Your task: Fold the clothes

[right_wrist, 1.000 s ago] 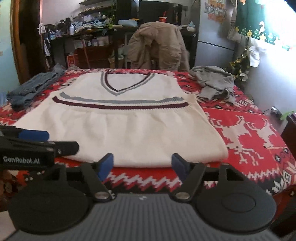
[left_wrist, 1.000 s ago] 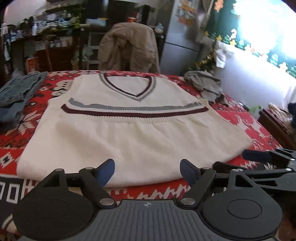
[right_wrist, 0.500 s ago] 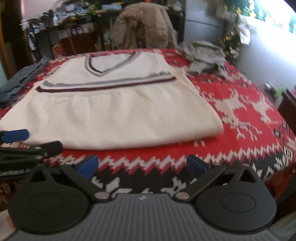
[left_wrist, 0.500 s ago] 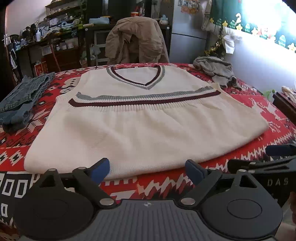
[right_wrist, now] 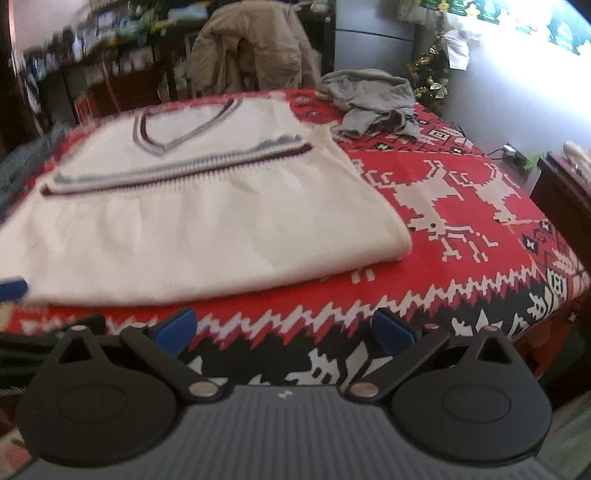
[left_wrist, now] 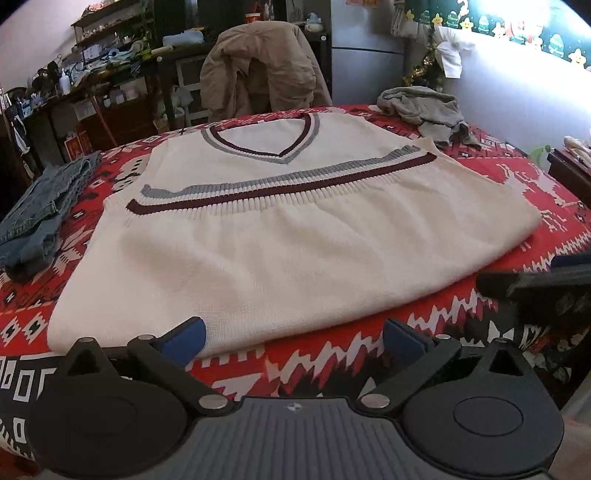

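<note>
The right gripper (right_wrist: 282,330), jaws wide with nothing between them, hangs over the red blanket (right_wrist: 461,206) edge, just short of the cream vest (right_wrist: 192,229); a grey garment (right_wrist: 373,99) lies beyond.

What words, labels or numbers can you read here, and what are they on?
None can be read.
Print on the right gripper: too blurred.
Papers on the fridge: too small and cut off.
Label on the red box: too small.

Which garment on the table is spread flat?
The cream V-neck sweater in the middle lies spread flat; the denim piece and grey garment are bunched at the edges.
</note>
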